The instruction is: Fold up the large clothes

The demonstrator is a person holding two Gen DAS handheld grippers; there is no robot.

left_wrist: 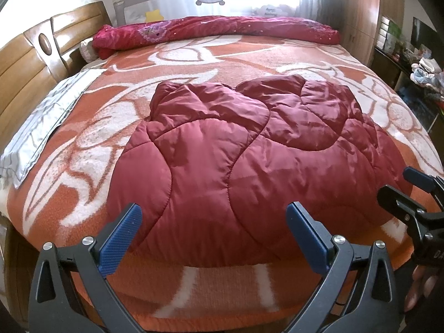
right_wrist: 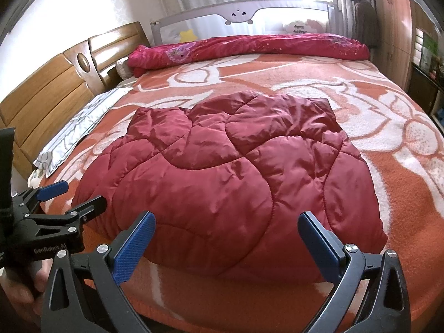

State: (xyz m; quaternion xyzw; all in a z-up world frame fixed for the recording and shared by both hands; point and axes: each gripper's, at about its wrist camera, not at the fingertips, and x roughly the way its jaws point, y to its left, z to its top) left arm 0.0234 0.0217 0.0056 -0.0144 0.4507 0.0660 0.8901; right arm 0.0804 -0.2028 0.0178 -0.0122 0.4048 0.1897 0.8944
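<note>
Readable writing: white lettering "GenRobot AI" on the black body of the left gripper (right_wrist: 72, 197), seen from the right wrist view; only "DA" shows on the right gripper (left_wrist: 399, 186) body in the left wrist view. Small script on the grey bed guard rail (right_wrist: 244, 14) is too blurred to read.

Left gripper (left_wrist: 213, 236): jaws spread wide, holding nothing. Right gripper (right_wrist: 226, 242): likewise spread wide, empty.

The dark red quilted padded garment (left_wrist: 244, 149) lies folded in a bundle just ahead of both claws, between their blue pads (left_wrist: 119, 238), on the orange-and-white floral blanket (left_wrist: 194, 63).

Only the left wrist view shows the cluttered dark shelf (left_wrist: 416, 63) far right of the claw.

Beyond the garment: a rolled crimson floral quilt (right_wrist: 249, 48). Left of the claws: a grey patterned pillowcase (left_wrist: 41, 130) and the wooden headboard (right_wrist: 50, 88).
</note>
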